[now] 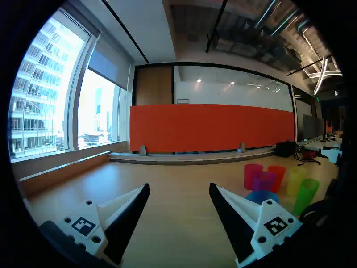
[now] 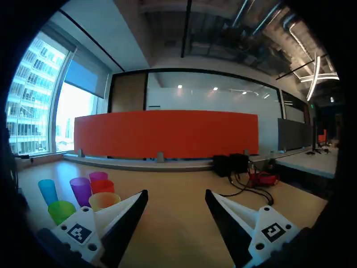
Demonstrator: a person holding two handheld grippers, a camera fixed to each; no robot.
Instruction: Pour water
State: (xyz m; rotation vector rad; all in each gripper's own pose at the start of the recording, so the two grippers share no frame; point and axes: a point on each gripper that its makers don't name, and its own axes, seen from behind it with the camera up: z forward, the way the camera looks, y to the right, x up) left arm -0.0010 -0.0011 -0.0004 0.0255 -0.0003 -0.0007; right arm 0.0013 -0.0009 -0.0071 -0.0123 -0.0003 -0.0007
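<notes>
Left gripper view: the left gripper (image 1: 179, 185) has its jaws spread and empty. The coloured cups (image 1: 263, 181) stand clustered on the counter (image 1: 178, 232), short of its far edge. Right gripper view: the right gripper (image 2: 176, 192) also has its jaws spread and empty, and what the cups (image 2: 81, 190) contain I cannot tell.

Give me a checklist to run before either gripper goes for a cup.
1. Left gripper open, empty: ok.
2. Right gripper open, empty: ok.
3. Cups upright on the table: ok.
4. Water in any cup: cannot tell.
5. Finger room between the clustered cups: cannot tell.
6. Cables lie apart from the cups: ok.
</notes>
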